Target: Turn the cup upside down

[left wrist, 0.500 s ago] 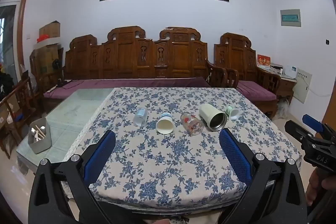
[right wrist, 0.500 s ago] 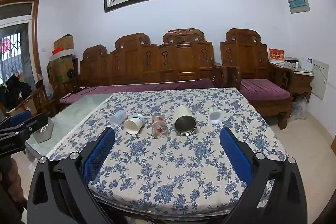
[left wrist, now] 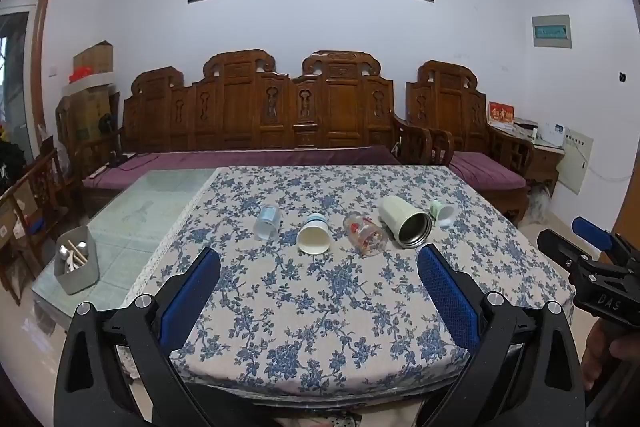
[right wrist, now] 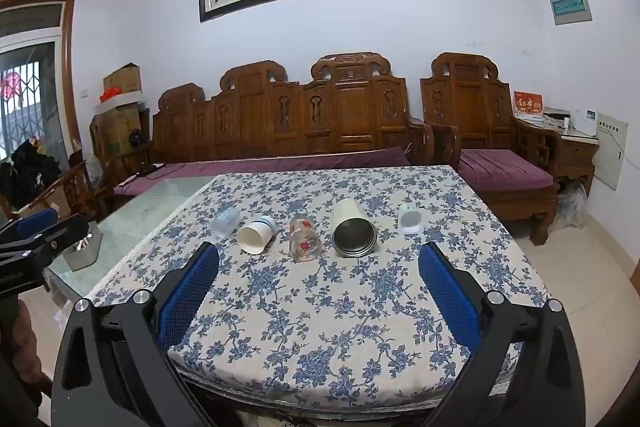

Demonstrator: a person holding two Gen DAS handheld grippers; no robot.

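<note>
Several cups lie on their sides in a row on the floral tablecloth (left wrist: 320,299): a clear plastic cup (left wrist: 267,223), a white paper cup (left wrist: 314,239), a glass with red print (left wrist: 365,234), a pale green steel tumbler (left wrist: 405,221) and a small green cup (left wrist: 442,213). They show also in the right wrist view: paper cup (right wrist: 256,235), glass (right wrist: 304,239), tumbler (right wrist: 354,227). My left gripper (left wrist: 318,291) is open and empty, short of the row. My right gripper (right wrist: 318,291) is open and empty too, near the table's front edge.
A grey utensil box (left wrist: 76,265) stands on the bare glass tabletop (left wrist: 152,203) at the left. A carved wooden sofa (left wrist: 280,123) runs behind the table. The right gripper's body shows at the right edge of the left wrist view (left wrist: 596,279).
Both views have barely shifted. The cups lie as before and both grippers stay open.
</note>
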